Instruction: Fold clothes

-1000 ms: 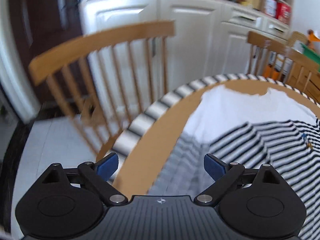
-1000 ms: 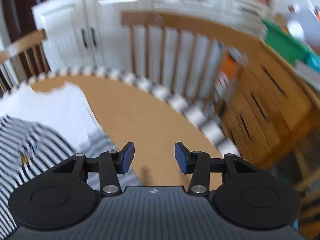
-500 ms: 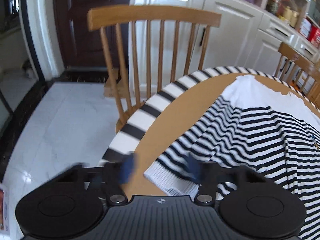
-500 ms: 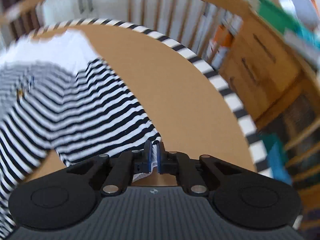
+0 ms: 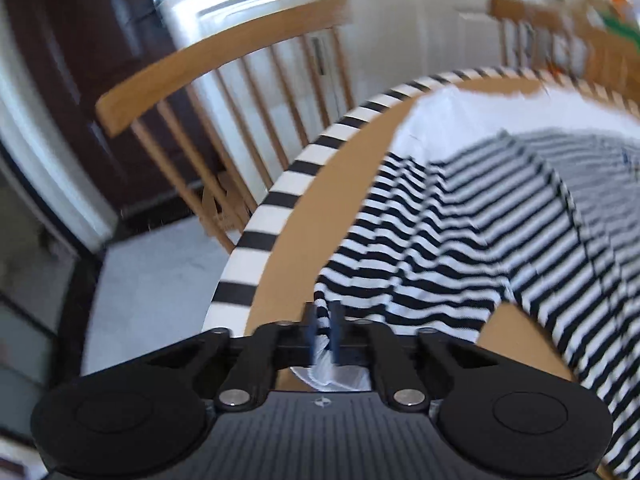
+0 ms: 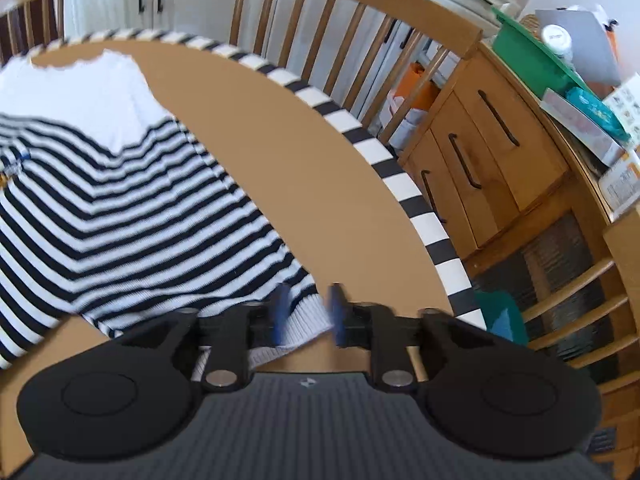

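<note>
table (image 6: 304, 168): round, we work on it, under both grippers
striped sweater (image 6: 132, 216): flat ahead of both, ready to fold
left gripper (image 5: 323, 334): clamped on sleeve cuff, for lifting
right gripper (image 6: 308, 314): jaws just reopened, cuff loose between them

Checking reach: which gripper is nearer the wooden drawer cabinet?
Right. The right gripper is at the table edge beside the cabinet; the left gripper works the opposite edge, cabinet out of its view.

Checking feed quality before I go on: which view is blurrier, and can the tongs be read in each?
Left wrist view: heavy smear over chair and sweater, yet left tongs visibly shut on a sleeve cuff. Right wrist view: background sharper; right tongs smeared, apart, cuff between.
</note>
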Action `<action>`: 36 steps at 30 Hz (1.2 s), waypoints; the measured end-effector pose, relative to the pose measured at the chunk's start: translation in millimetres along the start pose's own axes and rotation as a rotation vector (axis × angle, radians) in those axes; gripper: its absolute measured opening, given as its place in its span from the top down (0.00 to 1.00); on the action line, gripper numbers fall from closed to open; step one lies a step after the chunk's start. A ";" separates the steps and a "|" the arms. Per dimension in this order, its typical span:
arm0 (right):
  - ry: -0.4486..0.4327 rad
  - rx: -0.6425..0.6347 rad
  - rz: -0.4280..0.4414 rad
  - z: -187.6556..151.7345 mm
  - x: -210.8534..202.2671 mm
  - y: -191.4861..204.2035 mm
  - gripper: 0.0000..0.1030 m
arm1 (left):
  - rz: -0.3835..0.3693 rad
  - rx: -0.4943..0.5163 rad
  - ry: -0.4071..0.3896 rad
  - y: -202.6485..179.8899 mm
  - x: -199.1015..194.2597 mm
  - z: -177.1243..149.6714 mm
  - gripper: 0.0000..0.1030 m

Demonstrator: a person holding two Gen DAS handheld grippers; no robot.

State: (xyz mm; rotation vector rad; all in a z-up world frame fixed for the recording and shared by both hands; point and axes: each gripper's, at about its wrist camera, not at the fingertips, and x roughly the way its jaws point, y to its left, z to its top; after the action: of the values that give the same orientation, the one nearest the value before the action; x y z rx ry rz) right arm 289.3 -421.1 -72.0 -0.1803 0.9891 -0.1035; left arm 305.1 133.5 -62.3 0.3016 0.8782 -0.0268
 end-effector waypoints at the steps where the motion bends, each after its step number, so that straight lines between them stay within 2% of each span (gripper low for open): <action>1: -0.010 0.001 0.008 -0.5 -4.1 0.1 0.63 | 0.019 0.026 0.001 -6.0 0.4 0.6 0.96; 5: -0.034 -0.016 0.021 0.6 -15.6 0.8 0.62 | 0.079 0.001 0.017 -0.4 1.5 2.9 0.97; 10: -0.022 0.001 -0.022 -1.1 -15.8 -10.6 0.64 | 0.184 -0.184 0.034 45.8 3.2 1.2 0.97; 13: -0.029 0.047 -0.017 -4.8 -19.1 -15.0 0.64 | 0.130 -0.275 0.057 59.5 9.1 -1.2 0.96; 14: -0.038 0.057 -0.012 -6.0 -22.1 -14.0 0.63 | 0.130 -0.256 0.046 57.7 9.0 -0.2 0.92; 16: -0.064 0.063 0.011 -7.8 -34.2 -8.5 0.63 | 0.135 -0.227 0.040 54.2 6.5 3.3 0.74; 17: -0.084 0.066 0.044 -9.6 -44.3 -4.8 0.62 | 0.148 -0.231 0.037 53.8 1.9 3.9 0.54; 18: -0.100 0.068 0.082 -13.3 -54.8 -0.5 0.62 | 0.155 -0.241 0.025 54.1 -4.9 3.0 0.44; 20: -0.123 0.067 0.165 -24.3 -76.2 9.9 0.62 | 0.149 -0.256 -0.007 52.5 -25.0 -2.7 0.43; 21: -0.125 0.058 0.202 -32.5 -85.3 16.0 0.62 | 0.144 -0.260 -0.017 50.9 -35.0 -6.0 0.40; 23: -0.111 0.045 0.275 -55.4 -102.5 30.3 0.61 | 0.113 -0.298 -0.023 43.6 -61.7 -19.4 0.32; 25: -0.079 0.026 0.342 -80.8 -115.1 44.2 0.61 | 0.037 -0.316 -0.035 29.5 -92.4 -38.6 0.29; 27: -0.042 -0.011 0.386 -109.9 -127.2 58.6 0.61 | -0.019 -0.304 -0.034 9.3 -123.1 -61.3 0.20; 32: 0.004 -0.039 0.417 -168.3 -155.8 75.8 0.60 | -0.143 -0.289 0.020 -49.3 -183.3 -125.3 0.19; 36: -0.042 -0.095 0.422 -194.3 -183.2 82.9 0.60 | -0.167 -0.266 0.033 -89.7 -210.9 -166.0 0.19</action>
State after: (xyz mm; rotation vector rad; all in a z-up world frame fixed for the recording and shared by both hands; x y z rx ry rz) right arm 26.9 -329.3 -42.3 -0.0571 0.9719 0.3326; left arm 31.7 71.5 -23.6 -0.0202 0.9260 -0.0593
